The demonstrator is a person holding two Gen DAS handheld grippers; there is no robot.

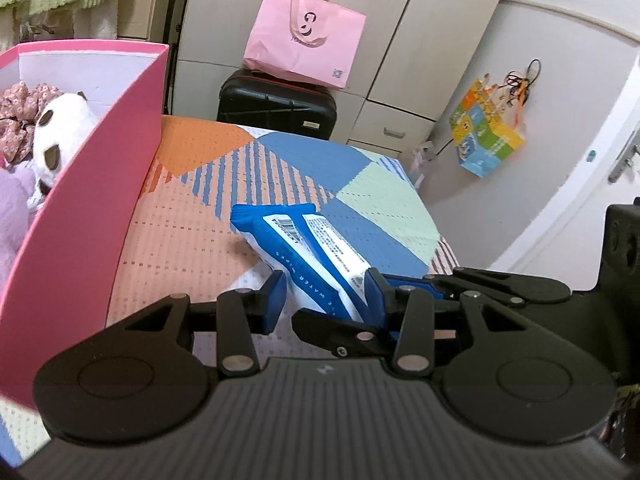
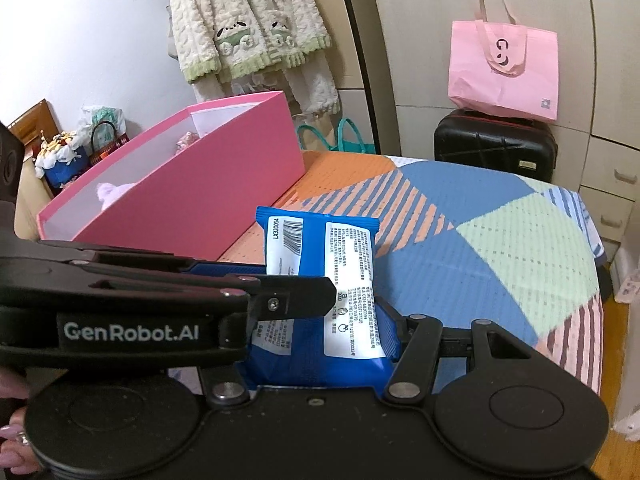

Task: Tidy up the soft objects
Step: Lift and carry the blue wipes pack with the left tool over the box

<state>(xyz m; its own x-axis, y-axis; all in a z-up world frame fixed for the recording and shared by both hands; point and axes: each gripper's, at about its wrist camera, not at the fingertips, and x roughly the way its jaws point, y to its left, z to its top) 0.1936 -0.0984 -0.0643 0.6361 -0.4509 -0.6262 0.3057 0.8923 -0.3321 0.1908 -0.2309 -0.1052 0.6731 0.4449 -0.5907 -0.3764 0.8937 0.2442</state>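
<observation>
A blue and white pack of wet wipes [image 1: 304,248] is held over the patterned bed cover [image 1: 360,160]. My left gripper [image 1: 326,294] is shut on its near end, one blue pad on each side. In the right wrist view the pack [image 2: 320,276] stands upright between my right gripper's [image 2: 320,340] fingers, which close on its lower part. The left gripper's finger [image 2: 296,300] crosses in front of it. A pink box [image 1: 100,184] stands to the left and holds a white plush toy [image 1: 60,136], a lilac plush [image 1: 12,208] and floral fabric [image 1: 20,112].
A black suitcase [image 1: 276,104] with a pink tote bag [image 1: 304,44] on top stands past the bed's far edge, against cream wardrobes. A colourful bag [image 1: 486,132] hangs by a white door at right. Fleece clothes [image 2: 248,20] hang behind the pink box [image 2: 192,192].
</observation>
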